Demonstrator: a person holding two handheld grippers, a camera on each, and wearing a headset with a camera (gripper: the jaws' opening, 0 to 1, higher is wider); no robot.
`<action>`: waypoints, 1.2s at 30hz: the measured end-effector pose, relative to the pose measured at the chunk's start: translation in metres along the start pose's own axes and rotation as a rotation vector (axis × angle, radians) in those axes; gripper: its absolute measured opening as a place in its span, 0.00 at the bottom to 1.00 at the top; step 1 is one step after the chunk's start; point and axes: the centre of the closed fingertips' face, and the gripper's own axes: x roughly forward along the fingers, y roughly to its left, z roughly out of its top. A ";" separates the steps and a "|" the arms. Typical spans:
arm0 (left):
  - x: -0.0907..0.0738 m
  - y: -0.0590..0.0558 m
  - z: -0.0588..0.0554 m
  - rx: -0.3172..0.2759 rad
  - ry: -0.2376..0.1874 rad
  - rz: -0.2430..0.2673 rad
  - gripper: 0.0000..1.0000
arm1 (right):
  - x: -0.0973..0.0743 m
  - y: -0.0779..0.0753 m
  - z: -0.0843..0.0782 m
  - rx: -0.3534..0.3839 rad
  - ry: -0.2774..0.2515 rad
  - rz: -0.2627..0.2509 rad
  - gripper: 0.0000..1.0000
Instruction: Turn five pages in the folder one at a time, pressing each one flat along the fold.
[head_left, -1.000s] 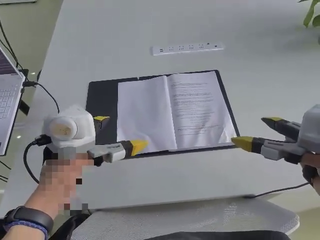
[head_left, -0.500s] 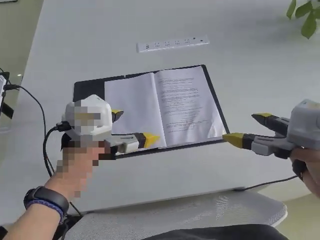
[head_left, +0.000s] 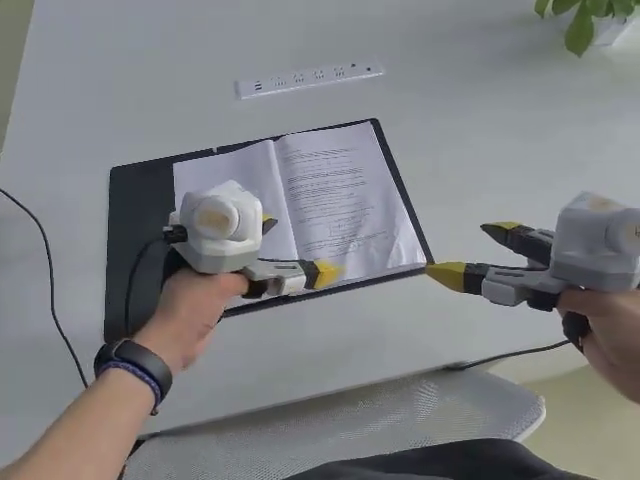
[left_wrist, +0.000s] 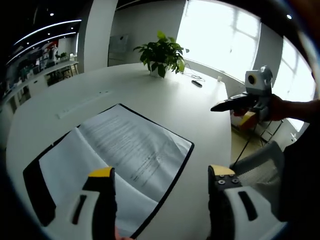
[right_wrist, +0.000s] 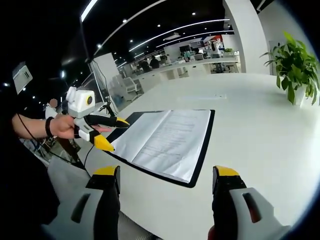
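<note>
both released: left tool (head_left: 295, 248) at the folder's (head_left: 135, 230) near edge; right tool (head_left: 472, 252) nearer the right page (head_left: 345, 200).

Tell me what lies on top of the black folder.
Open white pages, the right one printed, lie on the folder. The left claw, open, hides the left page's lower part.

Open-plan office. A big white table (head_left: 480, 100) ran across the head view, with a white power strip (head_left: 310, 79) near the top centre and a grey mesh chair (head_left: 350, 425) along the bottom edge. A black folder (head_left: 135, 230) of printed pages lay mid-frame. Right gripper view: rows of desks (right_wrist: 165, 70) upper middle, long ceiling light strips (right_wrist: 165, 32) upper left, white column (right_wrist: 245, 35) upper right. Left gripper view: potted plant (left_wrist: 161, 54) top centre, tall bright windows (left_wrist: 220, 40) upper right.
</note>
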 end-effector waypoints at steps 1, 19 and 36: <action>0.006 -0.001 0.002 0.005 0.003 -0.005 0.75 | 0.000 0.000 -0.001 0.003 0.001 0.001 0.74; 0.107 -0.017 0.020 -0.007 0.014 -0.007 0.71 | 0.002 -0.008 0.001 0.036 -0.001 0.013 0.73; 0.141 -0.010 -0.002 0.024 0.066 0.110 0.75 | 0.011 -0.017 -0.009 0.061 0.030 0.043 0.71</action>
